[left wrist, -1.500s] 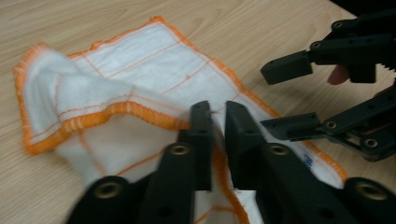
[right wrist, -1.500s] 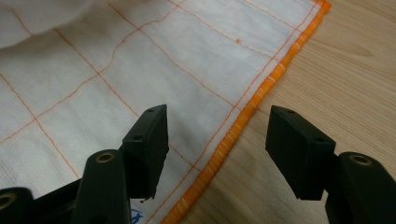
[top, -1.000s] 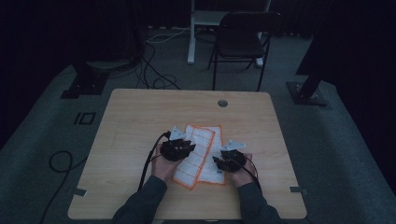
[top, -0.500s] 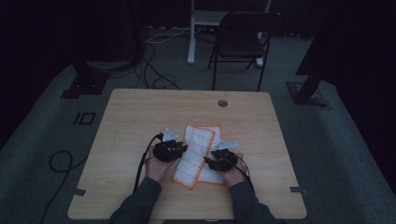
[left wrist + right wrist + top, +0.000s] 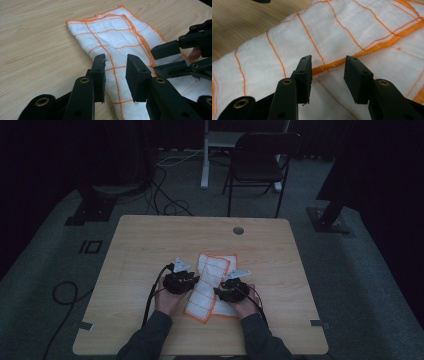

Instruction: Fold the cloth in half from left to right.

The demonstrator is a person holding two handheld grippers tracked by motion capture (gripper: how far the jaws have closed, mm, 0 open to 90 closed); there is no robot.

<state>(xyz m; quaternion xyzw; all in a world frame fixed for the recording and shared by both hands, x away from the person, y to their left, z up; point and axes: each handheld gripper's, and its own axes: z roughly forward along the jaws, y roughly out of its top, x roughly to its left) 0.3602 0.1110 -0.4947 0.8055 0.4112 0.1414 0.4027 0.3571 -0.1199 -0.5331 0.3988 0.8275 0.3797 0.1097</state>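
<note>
A white cloth point(image 5: 210, 282) with an orange grid and orange stitched hem lies folded on the near half of the wooden table point(image 5: 150, 245), running roughly from the person's side toward the far edge, one folded layer overlapping another. In the left gripper view the cloth point(image 5: 117, 47) lies flat on the wood, its hemmed corner at the far end.

The left gripper point(image 5: 181, 281) sits at the cloth's left edge, its jaws spread apart with a strip of the fabric and one orange line showing between them point(image 5: 115, 75) (nothing pinched, as far as I can see). The right gripper point(image 5: 232, 290) is at the cloth's right side, just across from the other; its jaws are also parted, poised over the thick orange hem point(image 5: 327, 67) that runs between them.

Both hands hold the tools from the near edge, dark sleeves behind them. Beyond the table stands a dark chair point(image 5: 260, 165).
</note>
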